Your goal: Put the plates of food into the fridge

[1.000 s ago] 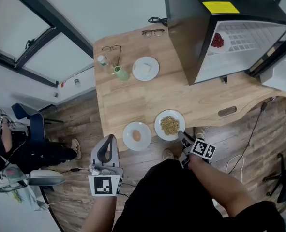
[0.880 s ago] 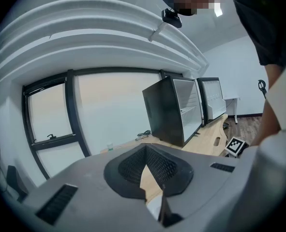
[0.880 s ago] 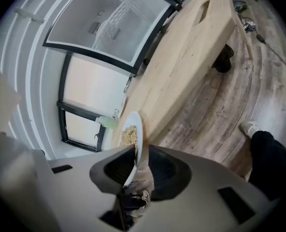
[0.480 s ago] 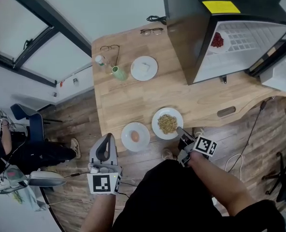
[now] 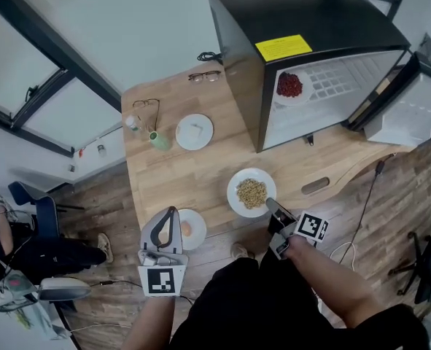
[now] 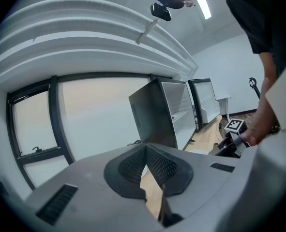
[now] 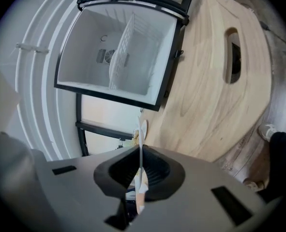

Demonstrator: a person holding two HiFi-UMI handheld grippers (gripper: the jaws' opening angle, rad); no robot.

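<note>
The small black fridge [image 5: 273,6] stands open at the 1 o'clock corner of the pale wooden desk [image 5: 193,173]. Its door swings out toward 3 o'clock, and a white plate of red food [image 5: 286,102] already sits on its wire shelf. The opening therefore faces the person, and the way to the shelf is free.

The white round plate of beige grains [image 5: 234,195] lies at the desk's near edge, toward 6 o'clock from the fridge. The right gripper [image 5: 272,207] takes it by the rim at the plate's 5 o'clock side. This looks like the natural hold: the rim is the only thin part the jaws can pinch, and gripping the near side keeps the food away from the pads. The jaws have just been closing, and in the right gripper view they are clamped tight on the thin white edge of the plate [image 7: 143,129], which stands between the pads. From above I cannot tell whether the plate is clear of the desk.

The left gripper [image 5: 171,214] hangs off the desk's 7 o'clock edge. It is just beside a white plate carrying one brown egg-like piece [image 5: 199,230], probably waiting its turn. In the left gripper view its jaws meet at the tips with nothing between them.

A third white plate with a pale slice [image 5: 181,135] rests toward 11 o'clock, near a green cup [image 5: 159,140] and out of the carrying path.
</note>
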